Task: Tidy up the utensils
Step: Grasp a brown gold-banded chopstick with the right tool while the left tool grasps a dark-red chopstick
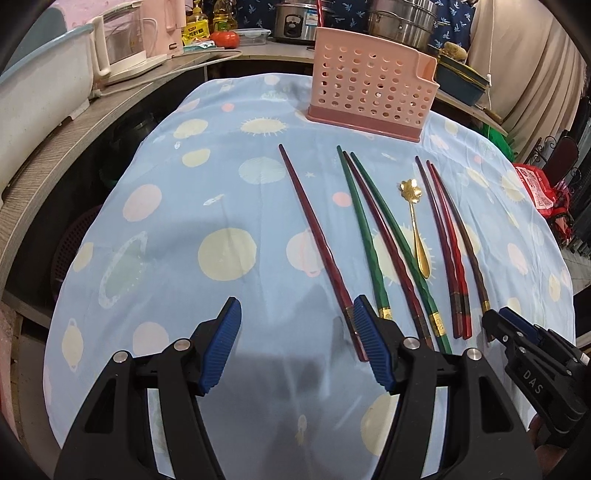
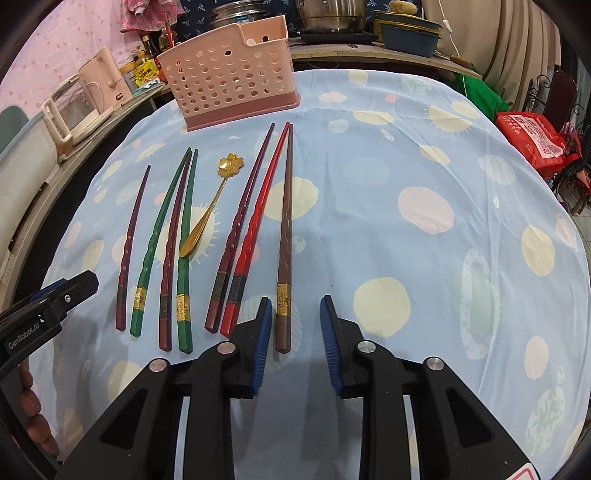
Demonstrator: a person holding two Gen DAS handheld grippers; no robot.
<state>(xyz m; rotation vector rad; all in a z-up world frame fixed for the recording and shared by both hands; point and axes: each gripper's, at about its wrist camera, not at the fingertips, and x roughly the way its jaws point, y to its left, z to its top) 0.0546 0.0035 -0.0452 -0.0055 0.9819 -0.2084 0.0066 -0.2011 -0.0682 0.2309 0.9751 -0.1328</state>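
Where chopsticks point(image 2: 284, 236) end, bare tablecloth point(image 2: 424, 258) stretches right

White letters "DAS" stand on the black body of the right gripper point(image 1: 496, 325) where it enters the left wrist view. In the right wrist view, "GenRoboLAI" or something close to it is printed in white along the left gripper point(image 2: 79, 282). The red bag point(image 2: 532, 136) and the yellow package point(image 1: 195, 33) carry print too small to read
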